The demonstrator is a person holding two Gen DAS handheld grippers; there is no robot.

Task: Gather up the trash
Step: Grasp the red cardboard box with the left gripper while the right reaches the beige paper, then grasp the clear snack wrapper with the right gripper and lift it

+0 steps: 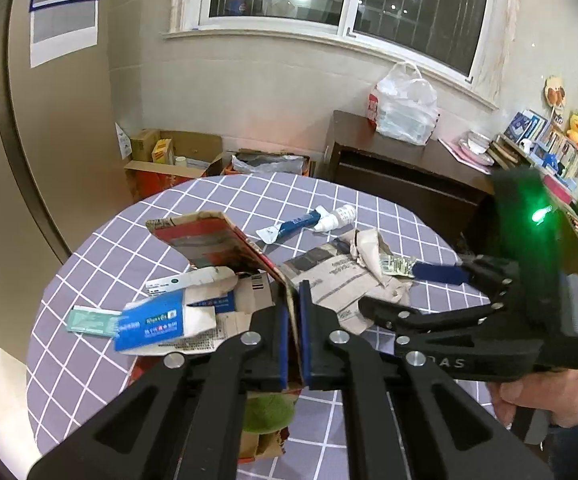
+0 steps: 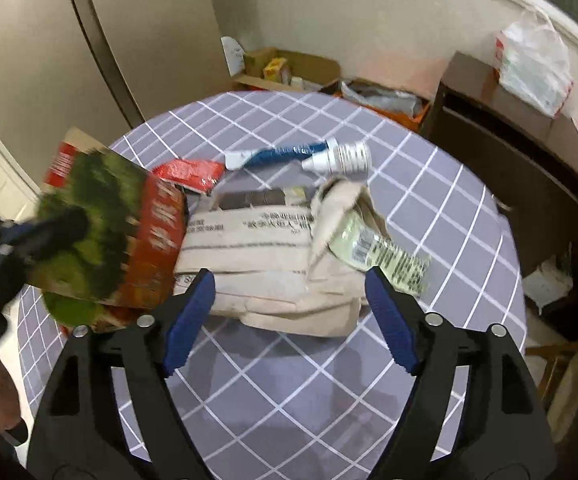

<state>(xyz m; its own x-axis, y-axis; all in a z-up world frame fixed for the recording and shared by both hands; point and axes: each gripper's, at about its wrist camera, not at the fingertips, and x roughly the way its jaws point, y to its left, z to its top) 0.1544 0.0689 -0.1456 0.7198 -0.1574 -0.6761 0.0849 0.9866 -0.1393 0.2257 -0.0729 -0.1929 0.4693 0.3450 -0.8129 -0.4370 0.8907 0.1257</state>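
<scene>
My left gripper (image 1: 293, 320) is shut on the wall of a red and green printed cardboard box (image 1: 217, 240), which is tilted and holds a blue toothpaste carton (image 1: 153, 324) and paper scraps. The right wrist view shows the same box (image 2: 129, 232) at the left. My right gripper (image 2: 289, 280) stands open just above a crumpled beige paper bag (image 2: 269, 264), its pads on either side and not touching it. A green-white wrapper (image 2: 381, 256) lies on the bag's right side. Beyond lie a blue tube (image 2: 285, 154), a white bottle (image 2: 345, 158) and a red wrapper (image 2: 189, 172).
Everything lies on a round table with a lilac checked cloth (image 2: 289, 380). A dark cabinet (image 1: 389, 168) with a full plastic bag (image 1: 405, 108) stands behind at the right. Open cardboard boxes (image 1: 169, 156) sit on the floor by the far wall.
</scene>
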